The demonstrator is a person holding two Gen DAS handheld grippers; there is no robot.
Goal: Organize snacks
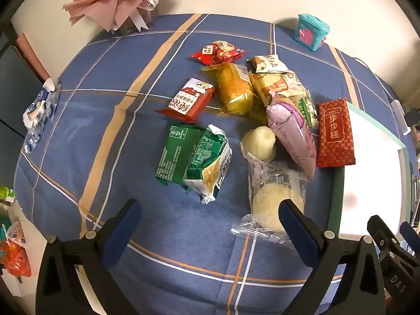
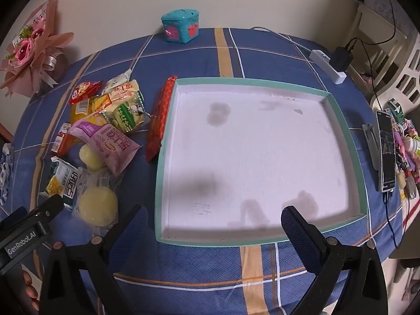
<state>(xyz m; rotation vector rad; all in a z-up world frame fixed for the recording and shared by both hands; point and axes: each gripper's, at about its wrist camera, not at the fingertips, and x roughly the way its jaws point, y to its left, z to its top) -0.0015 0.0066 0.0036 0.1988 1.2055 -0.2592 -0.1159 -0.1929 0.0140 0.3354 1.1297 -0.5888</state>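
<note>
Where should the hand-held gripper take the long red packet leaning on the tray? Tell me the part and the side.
Grip the long red packet across its narrow width near the middle, coming from above. It lies propped against the tray's left wall, so its tray-side edge is blocked low down; tilt the jaws to match its lean. The open left hand-held gripper is on its side.

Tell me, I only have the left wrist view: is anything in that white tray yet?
Observer: No. The right wrist view shows the whole tray holding no snacks, only grey smudges on its floor.
Operator: What lies past the tray's far side?
Observer: A phone on a stand, beside the tray's right rim.
Operator: Anything behind the tray?
Observer: A white power strip with a black charger plugged into it.
Operator: And the right gripper?
Observer: The right gripper is open over the tray's near edge, holding nothing.
</note>
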